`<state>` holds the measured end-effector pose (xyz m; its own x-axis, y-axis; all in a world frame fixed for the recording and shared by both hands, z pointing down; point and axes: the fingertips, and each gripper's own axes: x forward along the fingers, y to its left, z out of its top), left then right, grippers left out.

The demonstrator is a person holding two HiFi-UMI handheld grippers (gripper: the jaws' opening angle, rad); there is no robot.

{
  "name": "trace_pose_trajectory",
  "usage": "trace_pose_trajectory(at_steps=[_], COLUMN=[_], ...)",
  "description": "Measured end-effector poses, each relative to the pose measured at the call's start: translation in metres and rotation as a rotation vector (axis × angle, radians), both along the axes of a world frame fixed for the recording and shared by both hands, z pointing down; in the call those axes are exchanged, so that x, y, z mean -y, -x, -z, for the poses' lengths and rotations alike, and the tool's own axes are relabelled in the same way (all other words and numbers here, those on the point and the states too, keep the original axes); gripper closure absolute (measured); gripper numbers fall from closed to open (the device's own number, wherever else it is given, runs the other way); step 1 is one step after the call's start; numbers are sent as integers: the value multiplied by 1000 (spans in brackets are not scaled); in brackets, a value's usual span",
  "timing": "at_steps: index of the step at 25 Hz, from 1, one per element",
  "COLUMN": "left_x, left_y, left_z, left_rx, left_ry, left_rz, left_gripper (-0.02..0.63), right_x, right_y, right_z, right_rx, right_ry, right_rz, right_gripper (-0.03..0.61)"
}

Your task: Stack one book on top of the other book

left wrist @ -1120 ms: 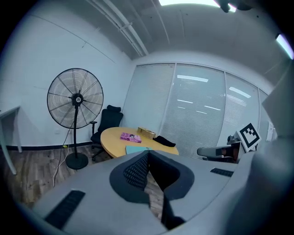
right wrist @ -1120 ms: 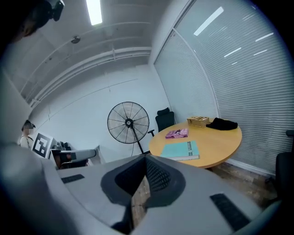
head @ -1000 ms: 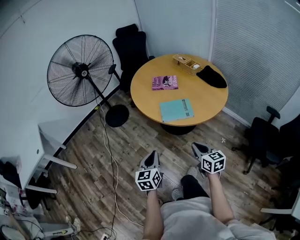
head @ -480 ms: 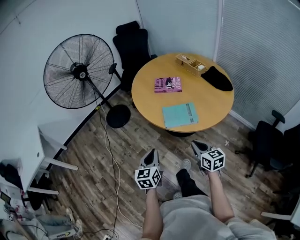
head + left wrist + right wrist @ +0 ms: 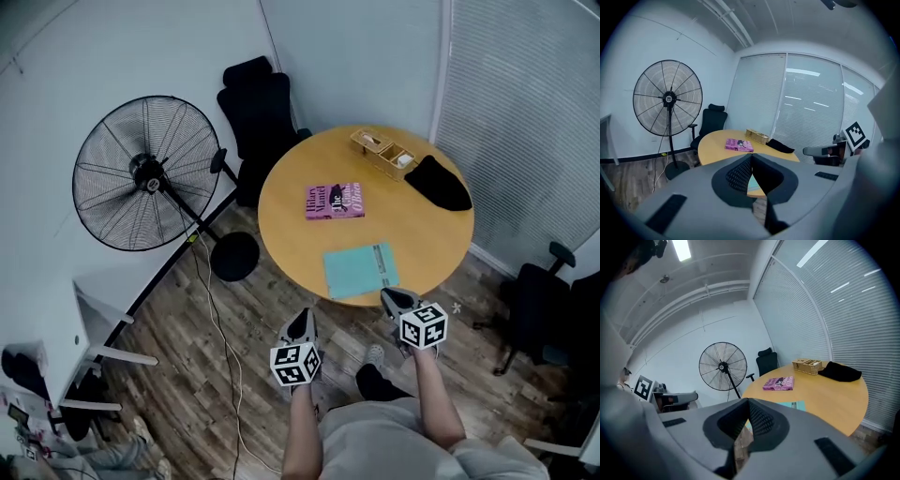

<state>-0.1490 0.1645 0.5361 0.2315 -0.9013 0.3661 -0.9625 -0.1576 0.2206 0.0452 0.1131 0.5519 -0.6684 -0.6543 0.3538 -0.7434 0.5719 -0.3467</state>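
A pink book (image 5: 334, 201) lies flat near the middle of the round wooden table (image 5: 291, 225). A teal book (image 5: 360, 269) lies flat by the table's near edge. The pink book (image 5: 738, 144) also shows in the left gripper view, and both the pink book (image 5: 778, 383) and the teal book (image 5: 794, 404) show in the right gripper view. My left gripper (image 5: 301, 324) is shut and empty over the floor, short of the table. My right gripper (image 5: 397, 301) is shut and empty, its tip at the table's near edge beside the teal book.
A wooden box (image 5: 381, 152) and a black cloth (image 5: 439, 182) sit on the table's far side. A standing fan (image 5: 131, 175) with a floor cable stands left. Black chairs (image 5: 255, 103) are behind the table and at the right (image 5: 548, 300). A white desk (image 5: 56, 309) is at left.
Both grippers have come closer to the table along with the person; the table and books now sit nearer in the head view. The jaws stay shut.
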Motion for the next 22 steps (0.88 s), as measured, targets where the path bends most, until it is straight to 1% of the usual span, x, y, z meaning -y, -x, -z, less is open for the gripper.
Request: trace_pose_trajectory(at_steps=[9,14,18,22], left_x=[84,123,144,154], left_y=[1,0,-2,6], left_z=[-1,-9,-21,-28], left_rx=[22,7,14,19], left_ry=[9,11,34,55], left_rz=[1,8,9,45], left_gripper=[586,586,586,586], right_x=[83,122,147,159], right_y=[-15,-27,-36,-38], right_z=[-5,-16,-27,-35], right_rx=[12,-2,-3,-17], right_ry=[12,16,29,41], right_rz=[-35,-56,-77,-72], right_gripper=[558,558,558,557])
